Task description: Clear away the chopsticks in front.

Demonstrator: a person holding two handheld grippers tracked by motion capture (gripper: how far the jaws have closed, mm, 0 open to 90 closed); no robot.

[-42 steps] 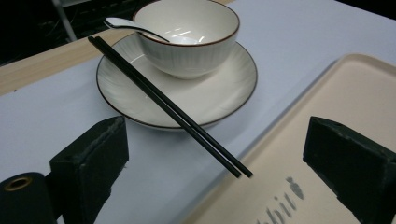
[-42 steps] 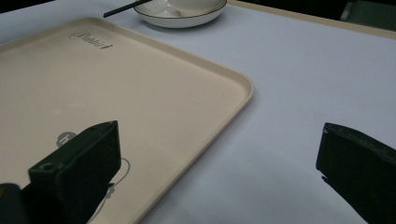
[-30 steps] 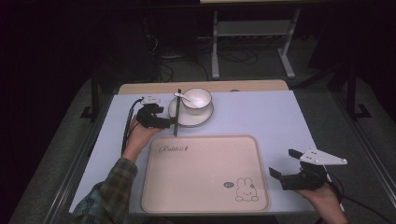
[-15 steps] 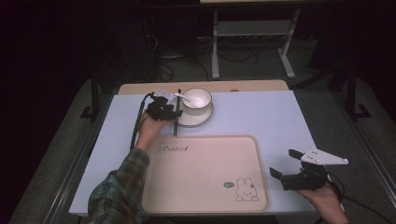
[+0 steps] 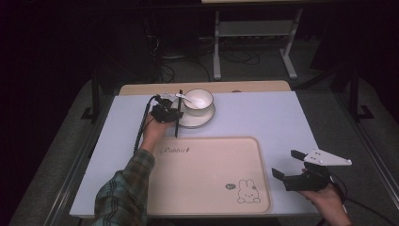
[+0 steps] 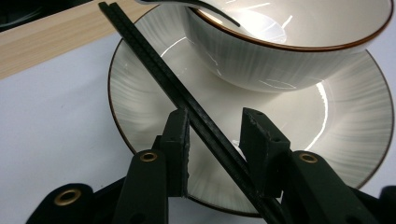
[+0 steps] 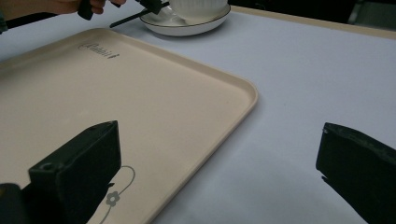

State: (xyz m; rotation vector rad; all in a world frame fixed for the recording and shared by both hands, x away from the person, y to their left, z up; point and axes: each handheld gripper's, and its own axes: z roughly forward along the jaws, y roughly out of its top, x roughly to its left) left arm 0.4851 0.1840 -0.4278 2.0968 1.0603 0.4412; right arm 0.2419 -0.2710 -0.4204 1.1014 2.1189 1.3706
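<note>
The pair of black chopsticks [image 6: 196, 116], propped on the white ribbed saucer [image 6: 140, 107], now lies between the left gripper [image 6: 215, 140], whose jaws have just been closing without yet clamping, so pickup looks imminent.

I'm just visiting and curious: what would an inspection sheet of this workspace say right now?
Surface: pale table, wooden strip along its far edge.
Job's things: black chopsticks lying across the plate; bowl on the plate with a spoon in it; beige rabbit tray, bare.
Clutter: nothing seen.
Grippers: left gripper has just been closing, chopsticks between its jaws, one pad still apart; right gripper open beside the tray.
Cables: black cable trailing from left gripper.
Surroundings: dark floor, metal stand, loose wires.
</note>
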